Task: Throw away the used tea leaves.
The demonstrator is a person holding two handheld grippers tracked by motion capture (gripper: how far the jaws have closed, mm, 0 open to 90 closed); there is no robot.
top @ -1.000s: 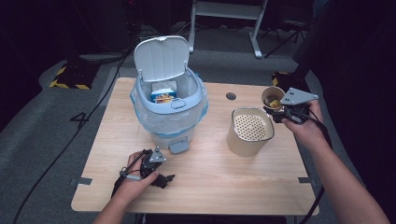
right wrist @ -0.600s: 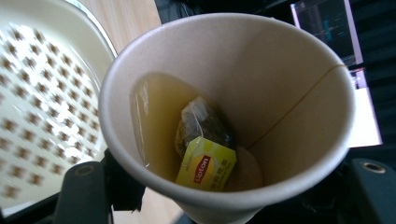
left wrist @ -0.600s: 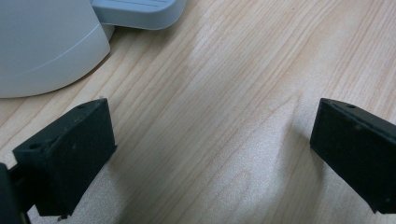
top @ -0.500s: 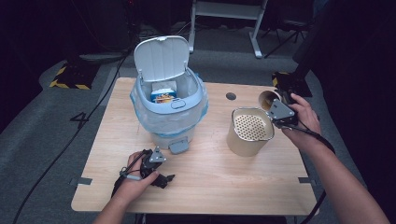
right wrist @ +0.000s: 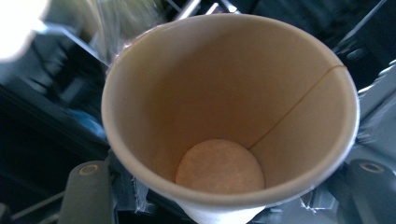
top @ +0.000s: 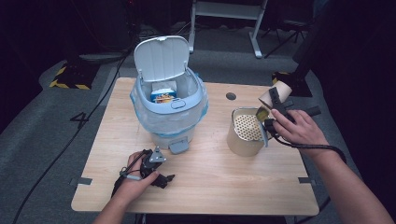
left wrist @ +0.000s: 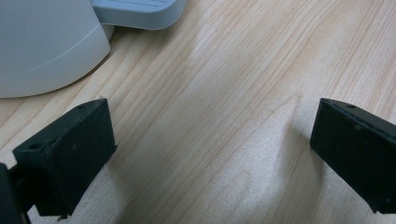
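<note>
I find the left gripper point(top: 156, 175) low on the pale wooden table point(top: 224, 186), held in the person's left hand point(top: 137, 179), its jaws spread wide with bare wood grain between them and nothing held. Just ahead of it stands the pale blue pedal bin with a clear liner point(top: 170, 114), its grey foot pedal point(top: 179, 147) nearest the gripper and its white flip lid point(top: 161, 58) standing open. Inside the bin, beyond the gripper, I see a small printed carton point(top: 163, 94). In the left gripper view the bin's rounded white base point(left wrist: 44, 44) sits up and to the left of the jaws, apart from them.

To the right of the bin I note a tan cylindrical container with a perforated white insert point(top: 246, 130). The right gripper point(top: 274, 105) is raised just beyond and above that container's far-right rim, held in the person's right hand point(top: 299, 128). It is clamped on a tan paper cup point(top: 275, 94), which lies tipped on its side, mouth toward the container. A yellowish patch shows at the insert's edge below the cup; I cannot tell what it is. In the right gripper view I look straight into the paper cup point(right wrist: 229, 121): its inside is empty, its round bottom bare.
</note>
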